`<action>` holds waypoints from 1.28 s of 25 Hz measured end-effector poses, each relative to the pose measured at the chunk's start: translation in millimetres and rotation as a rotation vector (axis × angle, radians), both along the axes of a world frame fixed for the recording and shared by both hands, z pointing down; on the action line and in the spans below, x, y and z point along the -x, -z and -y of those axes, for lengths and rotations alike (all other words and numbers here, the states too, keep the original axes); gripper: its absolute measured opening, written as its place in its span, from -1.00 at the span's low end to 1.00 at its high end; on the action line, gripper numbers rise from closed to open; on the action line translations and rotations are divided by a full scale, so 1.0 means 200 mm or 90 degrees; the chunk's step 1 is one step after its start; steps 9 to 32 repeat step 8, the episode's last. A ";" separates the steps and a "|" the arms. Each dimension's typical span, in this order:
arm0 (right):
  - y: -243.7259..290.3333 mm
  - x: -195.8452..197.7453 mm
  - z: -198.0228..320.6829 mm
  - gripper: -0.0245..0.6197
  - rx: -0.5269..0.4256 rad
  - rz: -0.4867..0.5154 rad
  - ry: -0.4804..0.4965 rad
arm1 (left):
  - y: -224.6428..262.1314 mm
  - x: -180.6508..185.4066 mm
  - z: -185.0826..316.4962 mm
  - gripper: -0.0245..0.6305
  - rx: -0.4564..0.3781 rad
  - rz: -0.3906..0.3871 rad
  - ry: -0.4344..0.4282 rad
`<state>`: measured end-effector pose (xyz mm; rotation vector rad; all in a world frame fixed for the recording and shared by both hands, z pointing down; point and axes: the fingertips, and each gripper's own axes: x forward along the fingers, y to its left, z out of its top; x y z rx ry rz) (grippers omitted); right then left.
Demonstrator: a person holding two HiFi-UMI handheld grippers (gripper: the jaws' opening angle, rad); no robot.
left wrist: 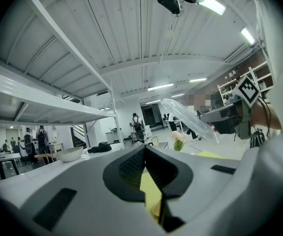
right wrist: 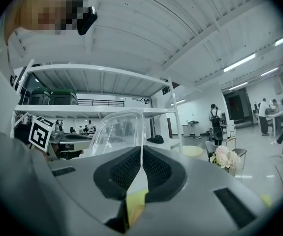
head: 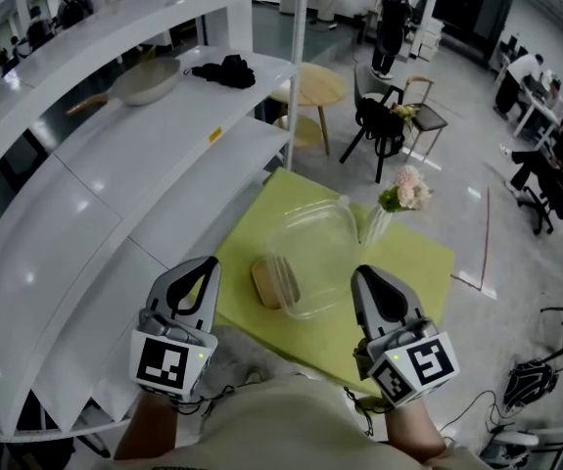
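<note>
Right tongs: closed on the thin edge of the clear plastic container, gripped at its near right side. Container held by that edge and tilted up off the table; a rim pinch judged the only firm purchase on so thin and flexible a wall. Left tongs: pads together at the tips with nothing between them, only the yellow-green table surface visible through the slit lower down. Poised just left of the container, apart from it, near the table's left edge. Brown block: at the container's near left corner, touching or under the clear wall; inside or outside not determinable. Vase of pink flowers: upright just beyond the container's far right corner, apart from it and out of reach of both tongs. White shelving: along the table's left side, carrying a pan and a black cloth on a far tier, well apart from the tongs.
</note>
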<state>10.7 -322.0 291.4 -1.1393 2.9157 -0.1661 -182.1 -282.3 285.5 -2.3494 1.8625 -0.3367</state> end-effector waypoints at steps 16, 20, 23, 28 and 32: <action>0.00 -0.03 0.02 -0.86 0.000 0.001 0.001 | -0.01 -0.03 0.02 -0.91 0.008 -0.007 0.001; 0.00 -0.03 0.02 -0.86 0.000 0.001 0.001 | -0.01 -0.03 0.02 -0.91 0.008 -0.007 0.001; 0.00 -0.03 0.02 -0.86 0.000 0.001 0.001 | -0.01 -0.03 0.02 -0.91 0.008 -0.007 0.001; 0.00 -0.03 0.02 -0.86 0.000 0.001 0.001 | -0.01 -0.03 0.02 -0.91 0.008 -0.007 0.001; 0.00 -0.03 0.02 -0.86 0.000 0.001 0.001 | -0.01 -0.03 0.02 -0.91 0.008 -0.007 0.001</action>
